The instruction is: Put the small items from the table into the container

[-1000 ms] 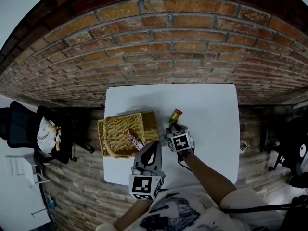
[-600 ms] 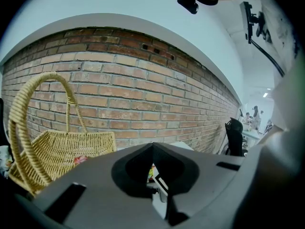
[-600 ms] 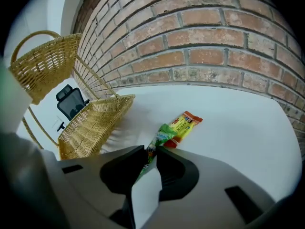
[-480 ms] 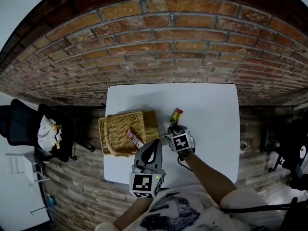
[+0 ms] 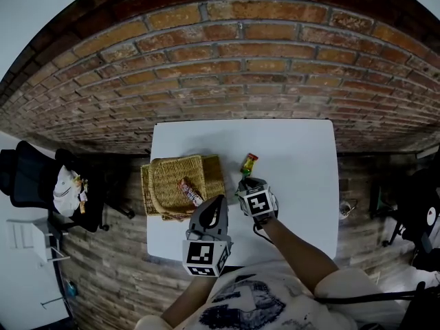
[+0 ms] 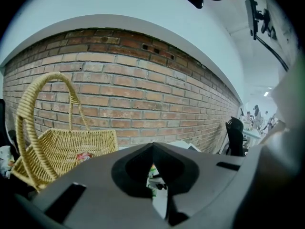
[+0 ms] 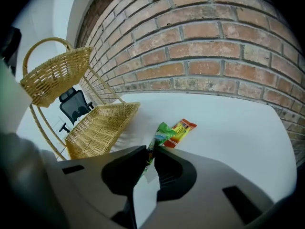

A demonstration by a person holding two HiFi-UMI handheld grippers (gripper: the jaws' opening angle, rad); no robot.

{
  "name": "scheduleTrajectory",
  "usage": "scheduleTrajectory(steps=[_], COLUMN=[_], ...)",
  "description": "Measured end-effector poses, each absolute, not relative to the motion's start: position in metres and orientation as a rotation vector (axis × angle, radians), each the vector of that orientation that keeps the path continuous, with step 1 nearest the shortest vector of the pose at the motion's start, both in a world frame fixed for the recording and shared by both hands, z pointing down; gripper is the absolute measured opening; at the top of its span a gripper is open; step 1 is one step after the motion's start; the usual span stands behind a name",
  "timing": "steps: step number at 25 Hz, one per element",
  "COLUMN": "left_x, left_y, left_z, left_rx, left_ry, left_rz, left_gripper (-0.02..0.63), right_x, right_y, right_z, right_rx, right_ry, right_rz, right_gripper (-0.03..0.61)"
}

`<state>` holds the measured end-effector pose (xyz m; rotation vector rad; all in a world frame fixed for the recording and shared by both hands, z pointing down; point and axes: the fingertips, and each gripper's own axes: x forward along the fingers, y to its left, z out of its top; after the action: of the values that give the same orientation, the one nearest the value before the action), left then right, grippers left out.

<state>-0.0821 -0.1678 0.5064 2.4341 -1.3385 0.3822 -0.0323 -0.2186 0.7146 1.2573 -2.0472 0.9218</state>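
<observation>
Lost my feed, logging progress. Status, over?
Right gripper jaws closing on green packet. Left gripper shut, empty. Orange packet on table beyond. Nothing seen blocking basket.

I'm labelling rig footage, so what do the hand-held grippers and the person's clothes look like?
The left hand-held gripper and right hand-held gripper are grey shells, each with a white cube of black square markers. The T-shirt is white with dark print.

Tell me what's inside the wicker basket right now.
One red-and-white snack packet lies on the basket floor. The left gripper covers its near corner, so anything there can't be seen.
</observation>
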Motion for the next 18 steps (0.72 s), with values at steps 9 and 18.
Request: scheduleTrajectory(steps=[9,18], left_x=[-0.085,-0.112], left_y=[-0.145,-0.123], left_z=[0.495,0.477], left_rx=[2.47,2.503], left_ry=[-1.357,-1.411], left_rz=[0.366,0.335], left_gripper=[0.048,0.048], right_x=[-0.021,-0.012], right_y=[-0.203,-0.179], right_z=[0.675,0.616], right_rx=[1.327,1.427], right_ry=[-2.099,-2.169], right_rz=[0.866,0.787], right_gripper=[0.063,0.058])
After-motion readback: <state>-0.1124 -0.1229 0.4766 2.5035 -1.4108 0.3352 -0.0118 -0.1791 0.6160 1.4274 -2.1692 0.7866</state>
